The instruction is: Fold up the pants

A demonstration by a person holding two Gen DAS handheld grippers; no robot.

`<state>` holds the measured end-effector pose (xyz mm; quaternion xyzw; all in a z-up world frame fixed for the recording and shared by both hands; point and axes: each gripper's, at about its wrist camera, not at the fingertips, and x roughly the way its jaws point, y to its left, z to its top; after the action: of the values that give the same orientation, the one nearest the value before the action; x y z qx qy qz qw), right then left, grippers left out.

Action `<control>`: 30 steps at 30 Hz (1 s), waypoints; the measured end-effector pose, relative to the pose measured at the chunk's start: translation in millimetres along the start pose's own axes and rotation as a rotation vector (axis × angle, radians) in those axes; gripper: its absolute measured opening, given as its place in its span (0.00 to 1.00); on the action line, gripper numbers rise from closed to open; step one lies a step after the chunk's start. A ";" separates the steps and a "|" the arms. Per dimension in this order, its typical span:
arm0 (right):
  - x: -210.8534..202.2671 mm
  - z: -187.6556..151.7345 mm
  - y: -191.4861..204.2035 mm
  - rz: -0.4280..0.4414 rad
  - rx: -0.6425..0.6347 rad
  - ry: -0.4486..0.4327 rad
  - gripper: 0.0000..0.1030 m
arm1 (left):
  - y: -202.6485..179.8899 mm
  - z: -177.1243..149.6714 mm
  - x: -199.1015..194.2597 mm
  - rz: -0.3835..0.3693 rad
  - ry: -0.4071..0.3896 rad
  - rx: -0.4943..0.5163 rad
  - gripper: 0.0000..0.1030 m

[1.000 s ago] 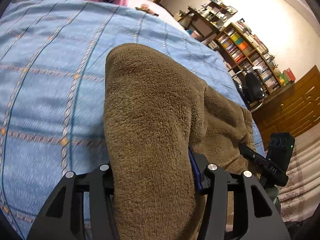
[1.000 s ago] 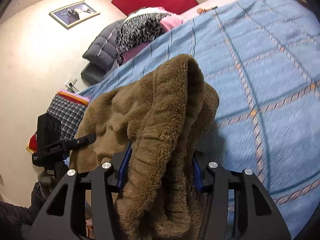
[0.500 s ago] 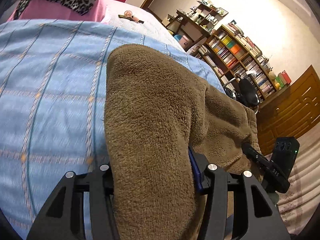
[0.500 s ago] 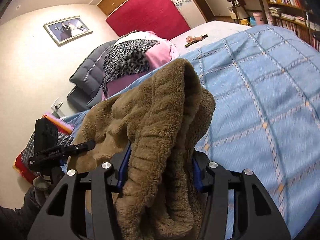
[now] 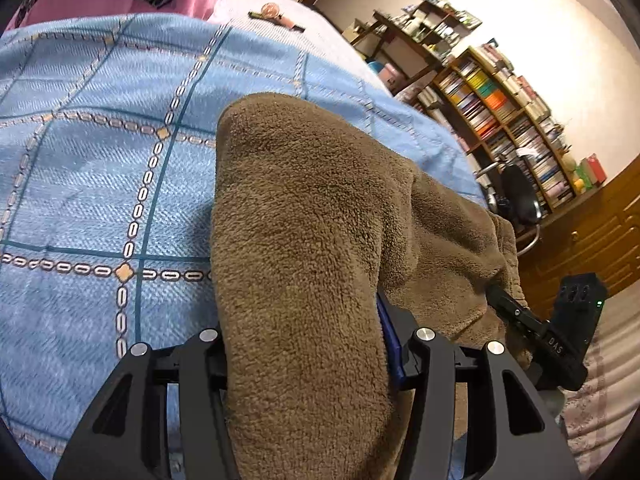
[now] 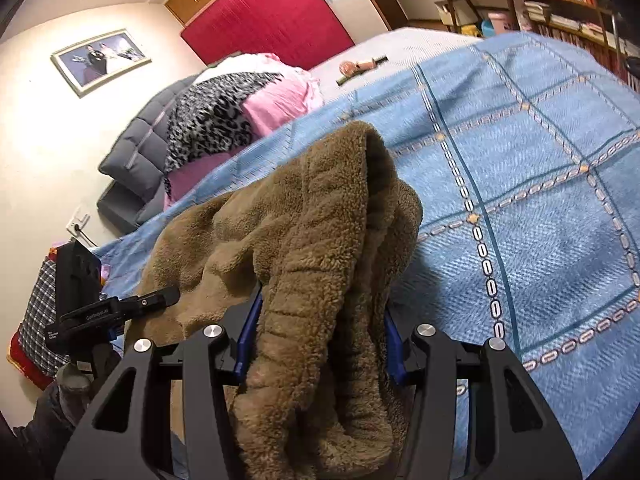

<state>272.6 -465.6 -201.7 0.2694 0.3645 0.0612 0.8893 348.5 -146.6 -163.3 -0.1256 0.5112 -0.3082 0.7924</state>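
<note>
The brown fleece pants (image 5: 304, 240) hang between both grippers above the blue checked bedspread (image 5: 100, 180). My left gripper (image 5: 308, 344) is shut on one end of the pants, which drape over its fingers and hide the tips. My right gripper (image 6: 320, 340) is shut on the other end (image 6: 320, 240), a bunched, ribbed part. The cloth sags between the two. Each gripper shows in the other's view: the right one (image 5: 560, 336) at the far right, the left one (image 6: 96, 312) at the far left.
Pink and leopard-print bedding (image 6: 240, 108) lies at the head of the bed, with a small object (image 6: 360, 68) on the sheet beyond. Bookshelves (image 5: 500, 100), a chair (image 5: 516, 196) and wooden cabinets (image 5: 592, 240) stand beside the bed.
Both grippers have moved forward and up over the bed with the pants still held. The headboard end and the bedding have come closer into view.
</note>
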 end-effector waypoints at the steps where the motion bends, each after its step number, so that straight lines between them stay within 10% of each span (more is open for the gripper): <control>1: 5.9 -1.2 -5.4 -0.006 0.009 0.009 0.50 | 2.8 0.3 4.9 0.010 0.001 -0.003 0.53; 10: -1.7 -8.7 -6.4 -0.067 0.016 -0.013 0.59 | -10.9 2.4 6.2 0.134 -0.033 0.052 0.72; 19: -47.6 0.8 48.7 -0.314 -0.180 -0.256 0.60 | -57.4 -9.9 -36.8 0.303 -0.249 0.210 0.73; 30: 32.7 19.2 36.8 -0.242 -0.163 -0.060 0.58 | -68.7 -19.1 -1.4 0.320 -0.200 0.309 0.83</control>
<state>312.7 -432.8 -191.2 0.1521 0.3613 -0.0253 0.9196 306.4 -197.0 -135.4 0.0500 0.3902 -0.2393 0.8877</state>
